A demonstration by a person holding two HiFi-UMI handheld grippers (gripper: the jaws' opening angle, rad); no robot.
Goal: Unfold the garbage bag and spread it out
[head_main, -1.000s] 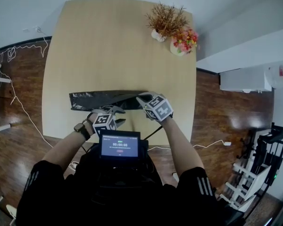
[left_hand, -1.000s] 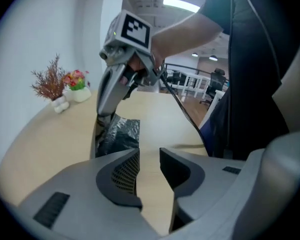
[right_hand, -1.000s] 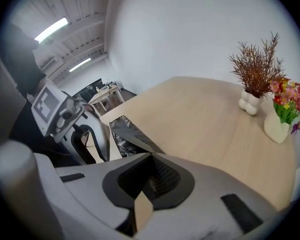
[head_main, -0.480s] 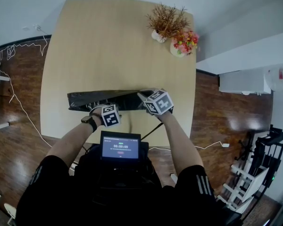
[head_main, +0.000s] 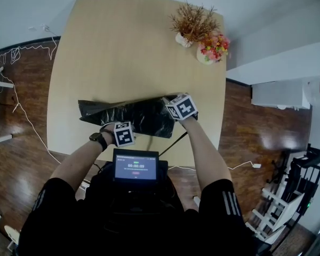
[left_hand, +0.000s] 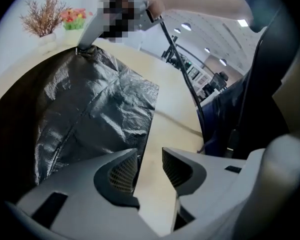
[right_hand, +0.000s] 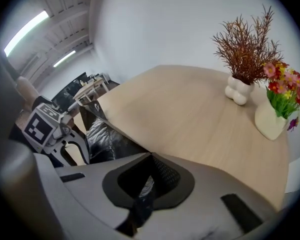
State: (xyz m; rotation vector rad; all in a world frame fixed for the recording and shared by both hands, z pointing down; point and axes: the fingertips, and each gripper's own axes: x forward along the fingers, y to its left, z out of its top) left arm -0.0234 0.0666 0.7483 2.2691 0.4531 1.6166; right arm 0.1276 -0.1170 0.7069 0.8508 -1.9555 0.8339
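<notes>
Though a dull dark strip from head view, shows in left gripper view as crinkled, glossy black film: garbage bag (head_main: 133, 116), lying across near side of pale wood-grain counter (head_main: 128, 47). Left tool (left_hand: 150, 165): released, ribbed pads apart, just been opening, bare counter btwn them, bag's straight edge just beside one pad. Right tool (right_hand: 149, 183): clenched on bag's corner, thin black fold pinched btwn pads, visible only in own view. Beyond: lumpy white vase (right_hand: 238, 91) w/ dry sprigs.

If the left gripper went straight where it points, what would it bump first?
Probably the bare table, right at the edge of the garbage bag; depth is unclear, so the bag could come first.
</notes>
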